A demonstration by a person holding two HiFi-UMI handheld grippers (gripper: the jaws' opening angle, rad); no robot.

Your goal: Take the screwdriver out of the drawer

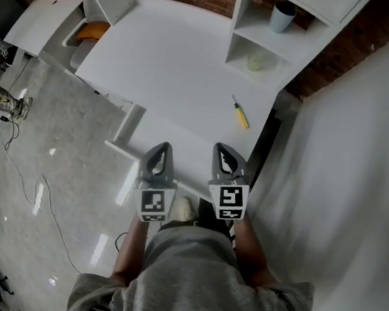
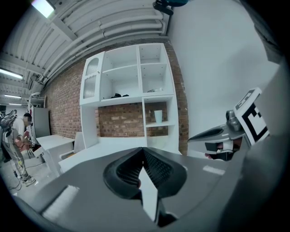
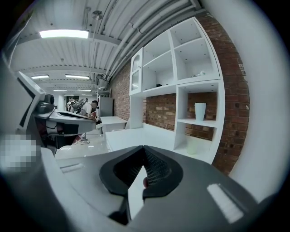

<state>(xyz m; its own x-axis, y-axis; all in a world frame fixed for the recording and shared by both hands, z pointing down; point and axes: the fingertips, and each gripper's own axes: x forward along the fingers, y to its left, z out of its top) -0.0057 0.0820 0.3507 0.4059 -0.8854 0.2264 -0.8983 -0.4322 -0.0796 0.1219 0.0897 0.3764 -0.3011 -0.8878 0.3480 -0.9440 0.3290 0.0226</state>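
Observation:
The screwdriver, yellow-handled with a thin shaft, lies on the white desk near its right edge, in front of the shelf unit. Both grippers hover side by side at the desk's near edge, close to my body and well short of the screwdriver. My left gripper is shut with nothing between its ribbed pads. My right gripper is also shut and empty. A lower white ledge juts out below the desk front; I cannot tell whether it is the drawer.
A white shelf unit stands at the desk's back right, with a pale cup and a pale green object in its cubbies. A white wall closes the right side. Another desk with an orange item is at the left. Cables lie on the floor.

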